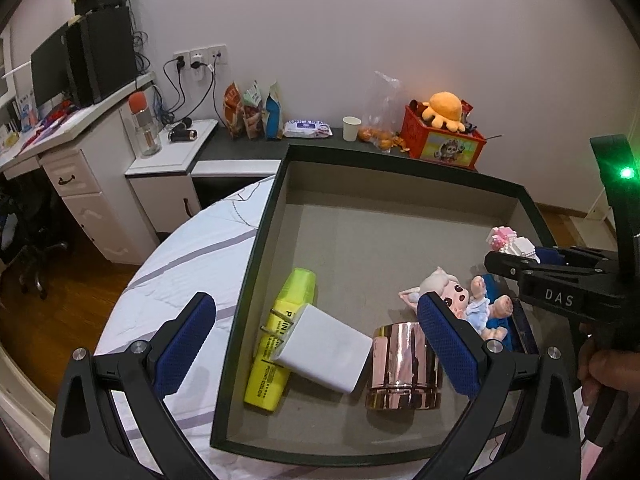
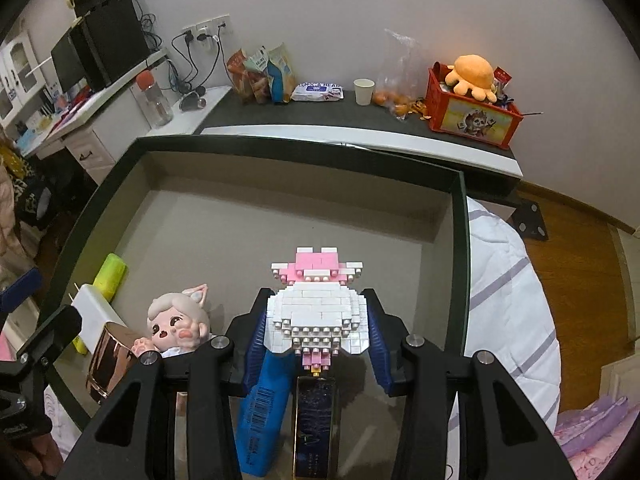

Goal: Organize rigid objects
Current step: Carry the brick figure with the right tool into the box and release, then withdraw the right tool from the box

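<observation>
A dark-rimmed tray [image 1: 400, 156] [image 2: 280, 146] with a grey floor lies on the bed. My right gripper [image 2: 316, 340] is shut on a white and pink brick figure [image 2: 316, 316] [image 1: 514, 245] and holds it over the tray's right side. Under it lie a blue box [image 2: 260, 412] and a dark gold-edged box [image 2: 316, 420]. My left gripper [image 1: 320, 344] stands open above the tray's front left, holding nothing. Below it lie a white charger [image 1: 320, 350], a yellow highlighter [image 1: 280, 336] and a rose-gold cup [image 1: 404, 364]. A small doll [image 1: 460, 300] [image 2: 180, 324] lies beside the cup.
Behind the tray, a dark shelf [image 2: 320, 114] carries snack bags [image 2: 260, 74], a wipes pack, a paper cup [image 2: 364, 91] and a red crate [image 2: 472, 118] with an orange plush. White desks with monitors stand at the left. The striped bedsheet [image 2: 508, 280] surrounds the tray.
</observation>
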A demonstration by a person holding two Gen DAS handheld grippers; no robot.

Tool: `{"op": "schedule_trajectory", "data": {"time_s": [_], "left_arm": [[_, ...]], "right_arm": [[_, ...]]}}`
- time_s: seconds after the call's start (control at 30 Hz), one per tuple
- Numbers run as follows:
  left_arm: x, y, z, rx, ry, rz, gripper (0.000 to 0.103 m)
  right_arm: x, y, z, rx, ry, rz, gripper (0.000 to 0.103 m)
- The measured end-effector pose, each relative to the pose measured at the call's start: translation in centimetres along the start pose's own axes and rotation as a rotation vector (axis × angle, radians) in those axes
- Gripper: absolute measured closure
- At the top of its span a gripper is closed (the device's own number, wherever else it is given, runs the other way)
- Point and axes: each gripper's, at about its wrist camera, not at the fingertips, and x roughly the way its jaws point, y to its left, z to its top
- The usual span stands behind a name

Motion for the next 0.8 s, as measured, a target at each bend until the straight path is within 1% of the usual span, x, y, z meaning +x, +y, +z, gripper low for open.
{"op": "schedule_trajectory", "data": {"time_s": [0.07,0.1,0.13,0.17,0.2,0.27,0.33,0.47,0.57,0.7,0.8], "left_arm": [[0.1,-0.2,0.0,0.003,0.001,-0.002,0.001],[0.1,-0.2,0.0,0.004,0.001,-0.001,0.001],[0.0,-0.3,0.1,0.006,0.001,-0.002,0.001],[0.0,-0.4,0.1,0.009,-0.001,-0.001,0.001],[-0.1,-0.4,0.1,0.010,-0.002,0.001,0.001],[-0.3,-0.4,0.2,0.009,-0.005,0.003,0.001],[-0.6,-0.3,0.3,0.004,-0.008,0.002,0.001],[-2.1,-0.3,0.3,0.004,-0.029,0.004,0.001],[-3.6,-0.3,0.1,0.006,-0.049,0.006,0.001],[-5.7,-0.3,-0.4,0.009,-0.074,0.004,0.001],[-7.4,-0.3,-1.1,0.013,-0.089,0.006,0.001]], "right_arm": [[0.1,0.1,-0.1,-0.003,0.003,-0.019,0.057],[0.0,0.1,0.0,-0.003,0.000,-0.023,0.054],[-0.1,0.2,0.0,-0.003,-0.004,-0.024,0.050],[-0.3,0.2,-0.1,0.000,-0.009,-0.022,0.039],[-0.4,0.1,-0.1,0.001,-0.013,-0.024,0.031],[-0.7,0.3,-0.2,0.001,-0.026,-0.023,0.030],[-1.0,0.3,-0.2,0.005,-0.033,-0.016,0.024],[-2.6,0.6,-0.6,0.015,-0.072,0.001,0.020],[-4.6,0.8,-1.1,0.029,-0.123,0.016,0.017],[-7.6,1.1,-2.4,0.044,-0.183,0.024,0.016],[-9.4,1.5,-3.7,0.042,-0.202,0.022,0.016]]}}
